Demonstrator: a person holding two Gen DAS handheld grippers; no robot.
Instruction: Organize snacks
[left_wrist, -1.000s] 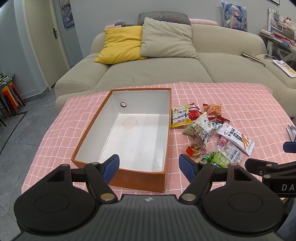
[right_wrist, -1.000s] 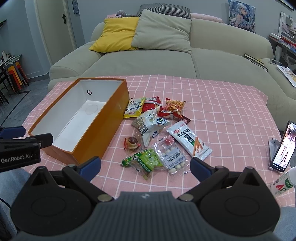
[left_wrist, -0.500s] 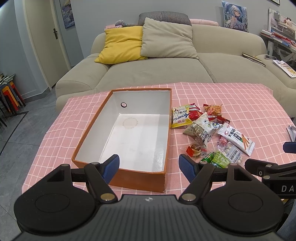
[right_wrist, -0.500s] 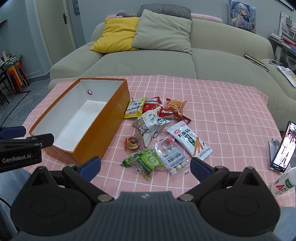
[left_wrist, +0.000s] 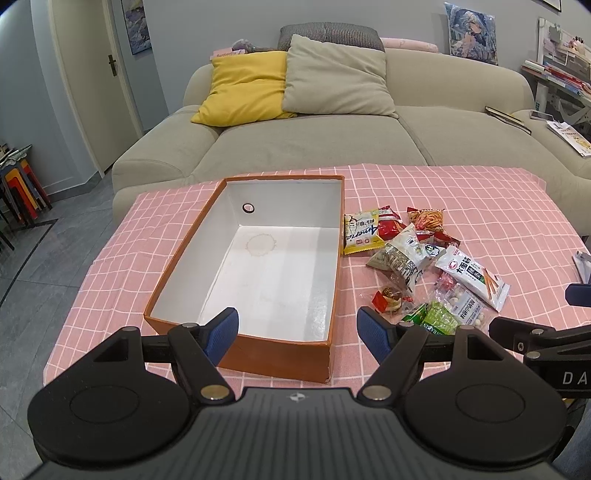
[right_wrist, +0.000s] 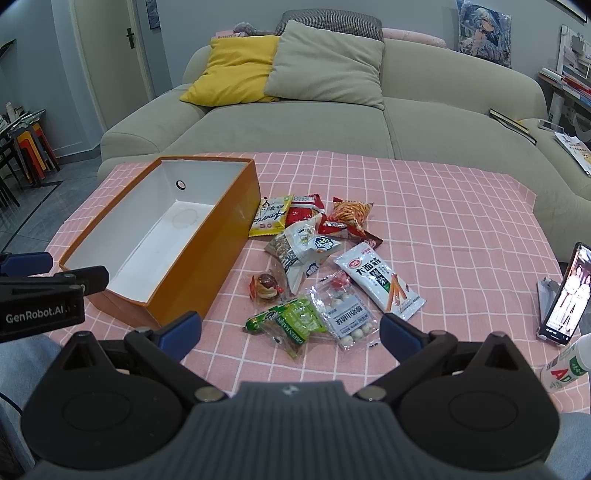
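An empty orange box (left_wrist: 334, 258) with a white inside sits on the pink checked tablecloth; it also shows in the right wrist view (right_wrist: 207, 258). Several snack packets lie in a loose pile to its right: a yellow packet (right_wrist: 269, 218), a green packet (right_wrist: 295, 323), a white stick-snack packet (right_wrist: 380, 284) and a clear packet of white balls (right_wrist: 345, 314). My left gripper (left_wrist: 297, 328) is open and empty above the box's near wall. My right gripper (right_wrist: 290, 330) is open and empty just in front of the green packet.
A phone on a stand (right_wrist: 569, 295) and a white bottle (right_wrist: 565, 363) stand at the table's right edge. A beige sofa (right_wrist: 332, 122) with yellow and grey cushions is behind the table. Stacked stools (left_wrist: 22, 188) stand at far left.
The right gripper has drifted slightly forward toward the snack pile. The left gripper has hardly moved. Both stay open.
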